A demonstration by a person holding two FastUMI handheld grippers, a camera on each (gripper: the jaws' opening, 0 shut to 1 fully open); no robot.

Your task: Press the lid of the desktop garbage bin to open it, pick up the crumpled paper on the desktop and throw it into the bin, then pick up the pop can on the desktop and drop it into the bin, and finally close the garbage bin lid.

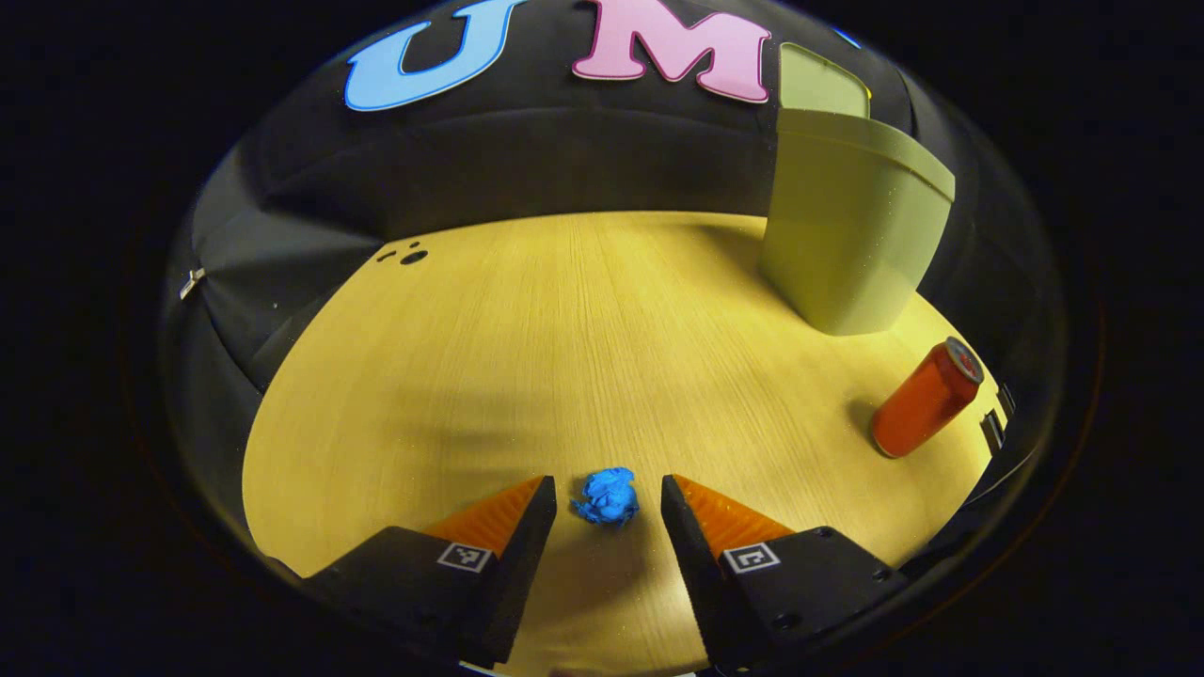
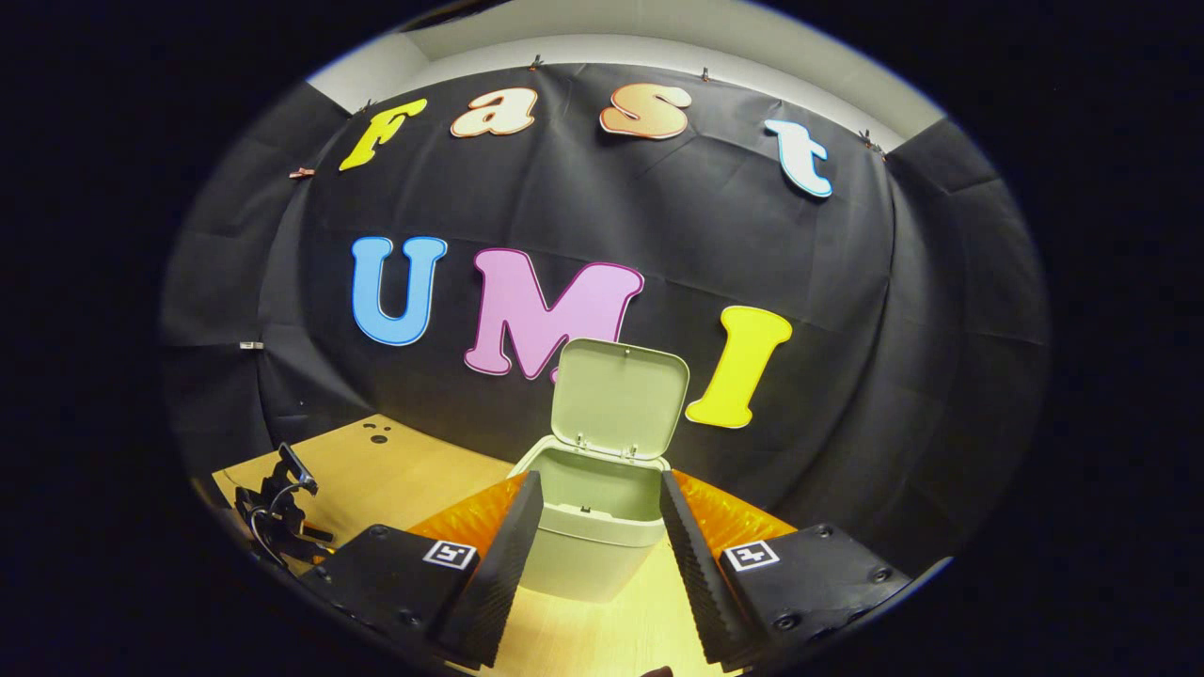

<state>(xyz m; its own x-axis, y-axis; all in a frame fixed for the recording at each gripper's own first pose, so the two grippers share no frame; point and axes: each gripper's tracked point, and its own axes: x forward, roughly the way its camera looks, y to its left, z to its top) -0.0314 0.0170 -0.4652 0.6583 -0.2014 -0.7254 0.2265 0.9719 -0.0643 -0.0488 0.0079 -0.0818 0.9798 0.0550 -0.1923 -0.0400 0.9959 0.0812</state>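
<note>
While the bin [image 2: 602, 489] is standing lid-up, the left gripper [image 1: 609, 498] is hovering with jaws released around the paper [image 1: 608, 496] lying on the counter [image 1: 564, 348]. Being light and soft, it is likely needing only a gentle mid-body pinch. The right gripper [image 2: 602, 508] is idling, jaws released, facing the bin.

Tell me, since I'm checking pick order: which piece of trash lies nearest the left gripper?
The blue crumpled paper, lying just ahead between the left gripper's open fingers. The orange pop can stands farther off, near the bin.

Wooden desktop [image 1: 564, 320], black clamp device [image 2: 277, 517]
</note>
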